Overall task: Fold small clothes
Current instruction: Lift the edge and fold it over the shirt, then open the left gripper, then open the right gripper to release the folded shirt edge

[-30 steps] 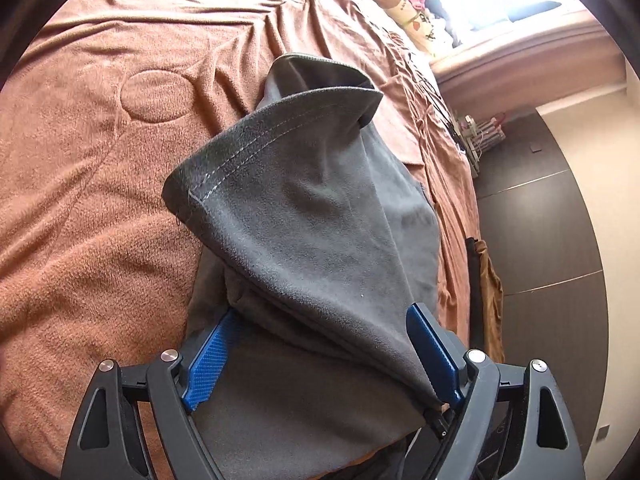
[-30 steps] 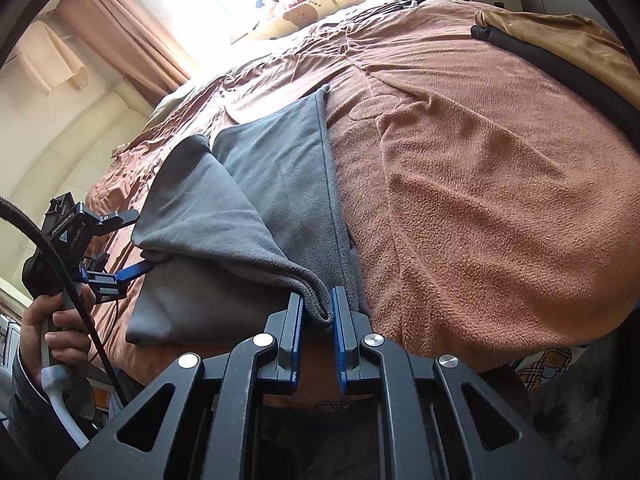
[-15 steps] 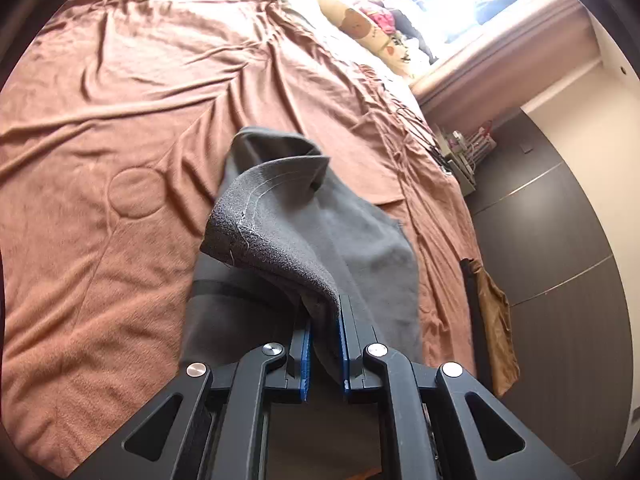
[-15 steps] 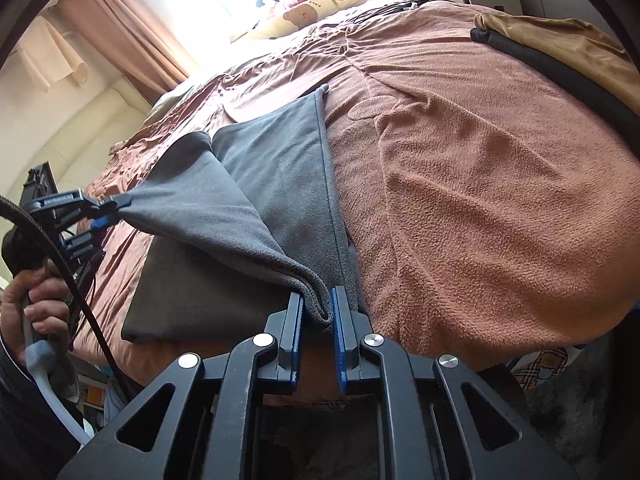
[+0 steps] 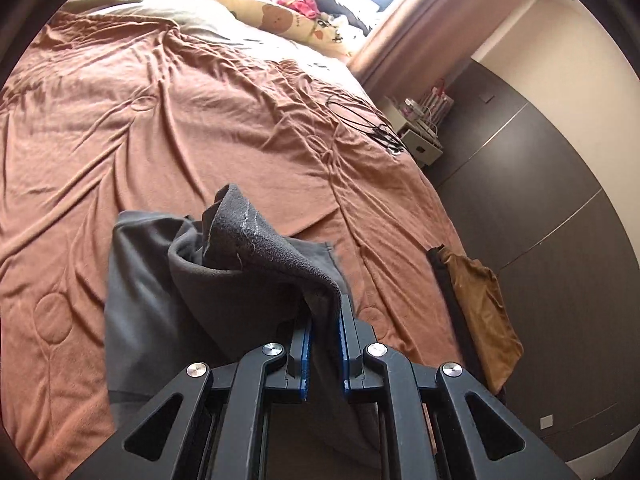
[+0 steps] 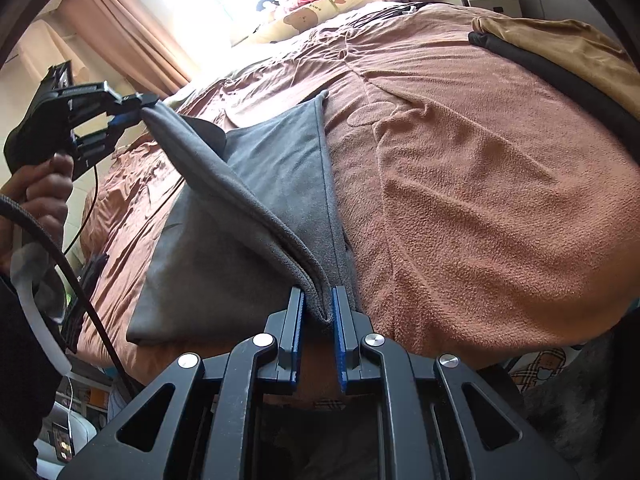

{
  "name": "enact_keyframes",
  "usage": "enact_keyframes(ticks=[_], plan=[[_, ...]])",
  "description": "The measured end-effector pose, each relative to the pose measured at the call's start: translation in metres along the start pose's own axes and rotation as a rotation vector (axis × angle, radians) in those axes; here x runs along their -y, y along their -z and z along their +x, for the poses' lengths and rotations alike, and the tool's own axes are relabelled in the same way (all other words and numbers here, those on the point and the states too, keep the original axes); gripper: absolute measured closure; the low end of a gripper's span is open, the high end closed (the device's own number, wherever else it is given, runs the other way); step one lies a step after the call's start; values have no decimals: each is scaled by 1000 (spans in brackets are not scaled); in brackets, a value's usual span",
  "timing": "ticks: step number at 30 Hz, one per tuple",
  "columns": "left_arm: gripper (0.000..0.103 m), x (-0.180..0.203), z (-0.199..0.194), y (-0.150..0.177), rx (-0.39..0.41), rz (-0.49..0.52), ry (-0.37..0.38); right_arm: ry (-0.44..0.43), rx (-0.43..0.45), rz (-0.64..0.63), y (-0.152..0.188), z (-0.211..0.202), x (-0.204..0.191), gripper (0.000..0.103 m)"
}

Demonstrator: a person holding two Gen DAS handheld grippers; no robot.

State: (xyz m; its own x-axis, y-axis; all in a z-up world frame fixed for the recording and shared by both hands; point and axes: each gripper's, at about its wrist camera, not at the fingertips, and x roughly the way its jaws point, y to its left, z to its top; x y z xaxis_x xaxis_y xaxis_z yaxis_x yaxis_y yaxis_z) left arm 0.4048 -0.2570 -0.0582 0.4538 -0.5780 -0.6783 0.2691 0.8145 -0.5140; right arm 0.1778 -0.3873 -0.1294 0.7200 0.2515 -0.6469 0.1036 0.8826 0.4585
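Grey fleece garment [image 5: 256, 272] now pinched in the left gripper [image 5: 325, 344]; a second ago those jaws stood wide around the cloth, since then they closed narrow on a hemmed corner and lifted it off the bed [image 5: 168, 128]. In the right wrist view the left gripper [image 6: 134, 114] sits at 10 o'clock, higher than before, its corner pulled up so the fold edge runs taut down to the right gripper [image 6: 319, 312]. Right gripper unchanged: jaws narrow, clamped on the near corner at the bed's front edge. Person's hand [image 6: 38, 190] wraps the left handle, a black cable hanging below it. Both grippers tilt downward toward the bed. Garment: soft napped fleece, stitched hem with pale thread showing, lower layer lying flat on the blanket, upper layer raised as a triangular flap. Blanket is rust-brown terry, wrinkled, with stitched circle patterns. Mustard cloth [image 5: 480, 312] over something black lies at 3 o'clock on the bed's edge, well apart from the garment. Gripper pads are blue, frames black.
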Motion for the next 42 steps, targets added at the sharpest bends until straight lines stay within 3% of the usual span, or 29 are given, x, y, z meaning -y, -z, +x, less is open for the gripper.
enact_keyframes(ticks=[7, 17, 20, 24, 26, 34, 42], plan=[[92, 31, 63, -24, -70, 73, -33, -16, -2, 8, 0, 2, 3, 93], [92, 41, 140, -31, -171, 124, -86, -53, -9, 46, 3, 10, 13, 95], [87, 42, 151, -30, -202, 126, -95, -56, -10, 50, 4, 11, 13, 96], [60, 29, 141, -31, -182, 86, -83, -67, -7, 68, 5, 10, 16, 97], [56, 21, 131, -31, -164, 78, -93, -68, -5, 71, 6, 10, 16, 97], [56, -15, 90, -16, -151, 68, -137, -62, 12, 82, 9, 5, 15, 99], [56, -59, 42, 20, -150, 50, -183, -28, -3, 70, 13, -3, 10, 100]])
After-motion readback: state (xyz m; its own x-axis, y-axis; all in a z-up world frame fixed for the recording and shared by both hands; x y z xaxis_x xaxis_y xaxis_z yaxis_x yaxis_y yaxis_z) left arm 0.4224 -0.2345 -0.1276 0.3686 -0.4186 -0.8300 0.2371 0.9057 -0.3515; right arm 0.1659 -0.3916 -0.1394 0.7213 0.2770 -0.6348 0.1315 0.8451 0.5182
